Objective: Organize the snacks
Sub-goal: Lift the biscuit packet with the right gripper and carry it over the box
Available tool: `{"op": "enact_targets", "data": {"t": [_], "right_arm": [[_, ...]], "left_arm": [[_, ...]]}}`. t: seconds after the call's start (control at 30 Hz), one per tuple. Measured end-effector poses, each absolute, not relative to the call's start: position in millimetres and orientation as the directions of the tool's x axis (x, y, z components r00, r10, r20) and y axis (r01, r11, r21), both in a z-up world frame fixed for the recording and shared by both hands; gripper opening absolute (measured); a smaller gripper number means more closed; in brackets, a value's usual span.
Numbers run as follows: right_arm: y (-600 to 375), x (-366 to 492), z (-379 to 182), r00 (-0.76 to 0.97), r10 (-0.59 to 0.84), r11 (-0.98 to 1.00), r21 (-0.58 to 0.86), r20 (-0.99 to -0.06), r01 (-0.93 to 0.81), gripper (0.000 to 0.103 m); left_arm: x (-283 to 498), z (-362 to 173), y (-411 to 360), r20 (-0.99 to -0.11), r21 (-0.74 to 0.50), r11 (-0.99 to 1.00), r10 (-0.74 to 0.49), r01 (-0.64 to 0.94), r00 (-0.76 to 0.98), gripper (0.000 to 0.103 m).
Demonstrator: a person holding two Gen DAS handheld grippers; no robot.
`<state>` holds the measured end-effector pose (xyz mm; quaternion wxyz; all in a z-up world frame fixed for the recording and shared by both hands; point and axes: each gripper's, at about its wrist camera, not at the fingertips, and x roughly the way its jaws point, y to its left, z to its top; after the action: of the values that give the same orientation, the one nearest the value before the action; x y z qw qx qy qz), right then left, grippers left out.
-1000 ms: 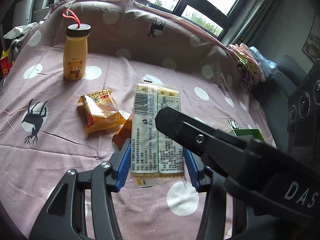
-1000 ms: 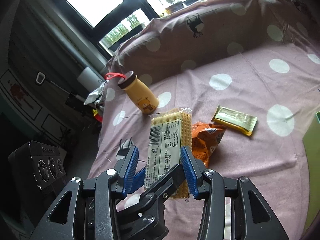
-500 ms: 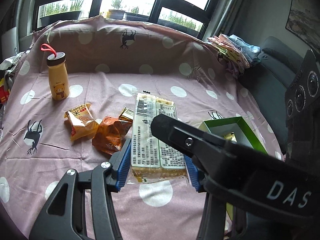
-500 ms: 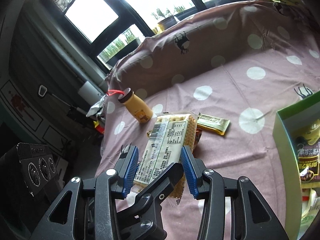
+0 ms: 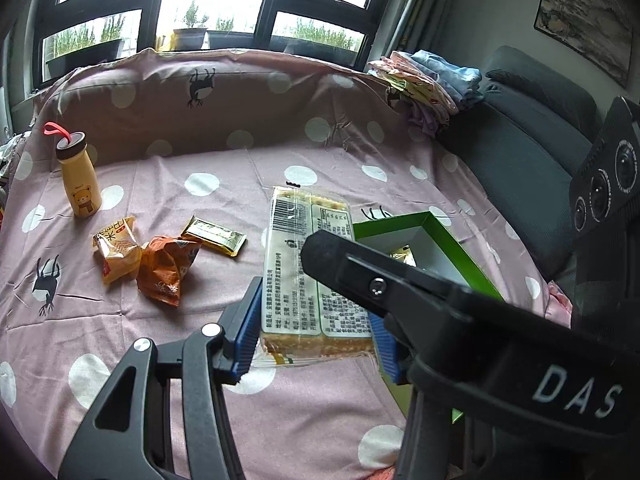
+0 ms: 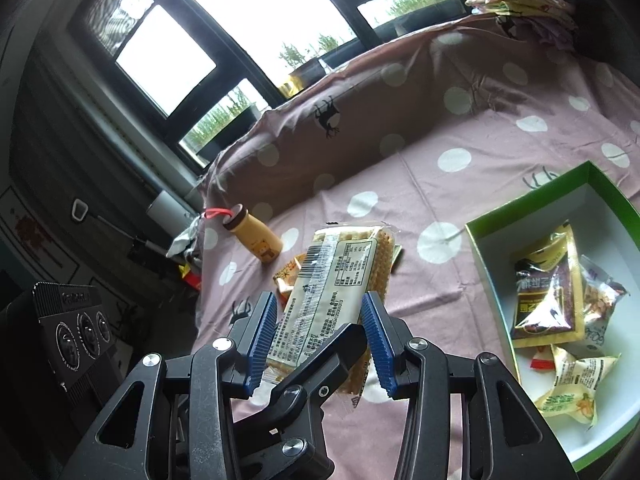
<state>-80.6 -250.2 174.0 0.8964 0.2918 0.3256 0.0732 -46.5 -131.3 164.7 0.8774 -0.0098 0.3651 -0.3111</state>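
Above the bedspread, cracker pack: aloft, beside box.
Left gripper: clamped on the pack's near end.
Right gripper: clamped likewise.
Green box: several snack packets inside.

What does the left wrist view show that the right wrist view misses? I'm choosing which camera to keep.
Only the left wrist: the orange crumpled packet and gold bar wrapper lying clear on the spotted cloth. Only the right wrist: snack packets inside the green box. Both: the cracker pack clamped by both grippers, and the yellow bear bottle.
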Motion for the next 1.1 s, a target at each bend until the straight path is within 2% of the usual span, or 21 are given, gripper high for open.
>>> {"op": "enact_targets", "data": {"t": [0.7, 1.1], "right_arm": [[-323.9, -118.5, 164.9, 0.796, 0.210, 0.776, 0.592, -0.568, 0.218, 0.048], [-366.2, -132.2, 146.6, 0.777, 0.173, 0.727, 0.611, -0.605, 0.313, 0.048]], "left_arm": [[-64.7, 157.0, -213.7, -0.672, -0.237, 0.716, -0.609, 0.657, 0.421, 0.048], [-63.3, 137.1, -251.4, -0.707, -0.294, 0.656, -0.639, 0.695, 0.304, 0.048]]}}
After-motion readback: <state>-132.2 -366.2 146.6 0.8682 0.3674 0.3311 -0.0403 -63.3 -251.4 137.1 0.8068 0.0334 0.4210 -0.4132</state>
